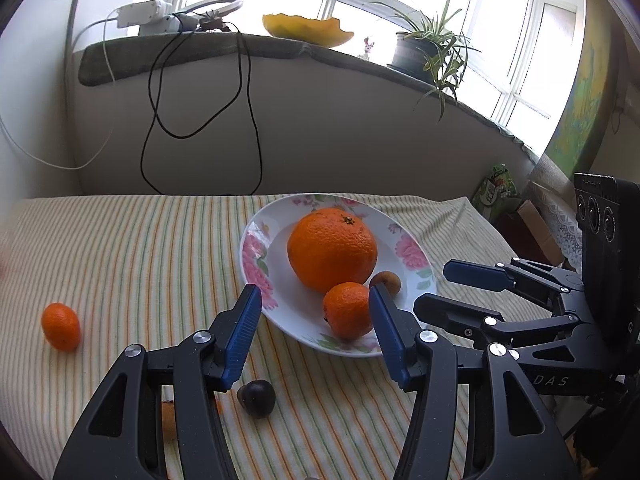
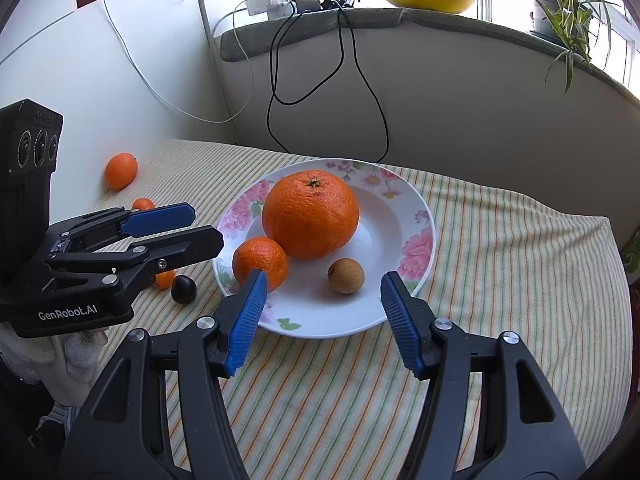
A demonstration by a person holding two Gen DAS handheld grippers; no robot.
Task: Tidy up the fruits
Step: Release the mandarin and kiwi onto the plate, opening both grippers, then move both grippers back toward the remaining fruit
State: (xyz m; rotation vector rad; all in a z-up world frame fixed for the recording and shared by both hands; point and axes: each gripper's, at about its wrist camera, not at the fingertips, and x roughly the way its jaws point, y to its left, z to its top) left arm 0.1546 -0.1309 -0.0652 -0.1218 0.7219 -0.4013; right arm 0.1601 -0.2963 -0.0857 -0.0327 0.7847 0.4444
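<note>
Both tools, left tool (image 1: 316, 332) and right tool (image 2: 322, 320), are held half-open, empty; three fruits are plated on the flowered white plate (image 2: 416, 200), while the small dark round fruit (image 2: 183, 289) at nine o'clock remains on the striped tabletop (image 2: 500, 280).

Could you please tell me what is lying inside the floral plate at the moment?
The floral plate holds a large orange, a small mandarin touching it, and a small brown fruit. The plate's surface beneath the fruits is covered.
</note>
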